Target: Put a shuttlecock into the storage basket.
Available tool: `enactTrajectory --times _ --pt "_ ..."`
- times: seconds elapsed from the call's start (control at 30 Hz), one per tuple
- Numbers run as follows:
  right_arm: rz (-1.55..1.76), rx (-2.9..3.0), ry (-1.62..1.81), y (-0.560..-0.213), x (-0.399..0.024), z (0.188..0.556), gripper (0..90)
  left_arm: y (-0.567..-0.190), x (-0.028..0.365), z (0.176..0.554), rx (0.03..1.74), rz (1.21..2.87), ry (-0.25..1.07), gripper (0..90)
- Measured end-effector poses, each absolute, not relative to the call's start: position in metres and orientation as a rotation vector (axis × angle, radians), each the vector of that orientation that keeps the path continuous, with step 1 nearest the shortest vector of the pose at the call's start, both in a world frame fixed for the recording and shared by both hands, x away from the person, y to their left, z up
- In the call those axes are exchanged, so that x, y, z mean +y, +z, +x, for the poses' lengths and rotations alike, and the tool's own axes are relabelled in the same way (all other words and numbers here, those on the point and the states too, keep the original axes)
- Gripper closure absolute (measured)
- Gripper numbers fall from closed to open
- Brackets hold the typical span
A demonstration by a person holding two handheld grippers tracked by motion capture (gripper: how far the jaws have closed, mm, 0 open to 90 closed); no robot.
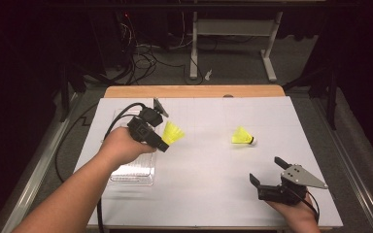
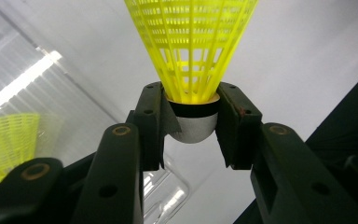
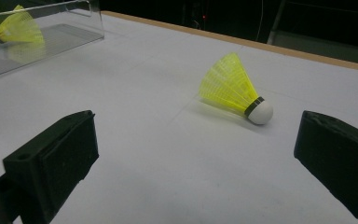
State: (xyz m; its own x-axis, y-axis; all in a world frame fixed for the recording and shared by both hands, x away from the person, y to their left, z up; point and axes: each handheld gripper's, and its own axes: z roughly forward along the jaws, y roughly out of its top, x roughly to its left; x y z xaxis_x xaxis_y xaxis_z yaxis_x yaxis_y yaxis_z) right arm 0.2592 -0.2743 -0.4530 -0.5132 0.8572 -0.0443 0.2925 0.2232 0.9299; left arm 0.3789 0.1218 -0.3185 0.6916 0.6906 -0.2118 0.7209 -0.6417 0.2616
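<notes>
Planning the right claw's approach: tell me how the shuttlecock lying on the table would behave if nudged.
The shuttlecock lies on its side on its round cork, so it would probably roll in an arc. Its meshed yellow skirt looks light and flexible, likely skidding easily on the smooth white table.

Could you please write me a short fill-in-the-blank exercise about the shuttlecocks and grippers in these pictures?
1. The left gripper is shut on a shuttlecock's ____.
2. The right gripper has its jaws ____.
3. The shuttlecock on the table lies on its ____.
4. The clear tray holds ____ shuttlecock.

Missing words: cork; open; side; one
</notes>
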Motion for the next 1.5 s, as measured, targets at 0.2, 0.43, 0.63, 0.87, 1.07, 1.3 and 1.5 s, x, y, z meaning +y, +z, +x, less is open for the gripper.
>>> enactTrajectory --times 0.2,0.43,0.63,0.87,1.07,1.3,1.5 --pt "1.054 1.932 1.280 -0.453 -0.274 0.259 0.3 -0.321 0.135 0.381 1.153 2.580 -0.117 64.8" --pt "1.052 1.934 1.280 -0.453 -0.274 0.259 0.3 -0.325 0.153 0.385 1.219 2.553 -0.100 64.8" --pt "1.051 1.934 1.282 -0.453 -0.274 0.259 0.3 -0.330 0.166 0.387 1.263 2.535 -0.098 64.8" --pt "1.056 1.934 1.281 -0.453 -0.274 0.259 0.3 -0.334 0.180 0.390 1.309 2.524 -0.098 64.8" --pt "1.056 1.935 1.280 -0.454 -0.274 0.260 0.3 -0.342 0.189 0.391 1.350 2.508 -0.110 64.8" --pt "1.060 1.935 1.280 -0.454 -0.274 0.259 0.4 -0.350 0.195 0.393 1.377 2.502 -0.115 64.8" --pt "1.061 1.937 1.280 -0.454 -0.274 0.259 0.4 -0.351 0.201 0.395 1.400 2.483 -0.118 64.8"
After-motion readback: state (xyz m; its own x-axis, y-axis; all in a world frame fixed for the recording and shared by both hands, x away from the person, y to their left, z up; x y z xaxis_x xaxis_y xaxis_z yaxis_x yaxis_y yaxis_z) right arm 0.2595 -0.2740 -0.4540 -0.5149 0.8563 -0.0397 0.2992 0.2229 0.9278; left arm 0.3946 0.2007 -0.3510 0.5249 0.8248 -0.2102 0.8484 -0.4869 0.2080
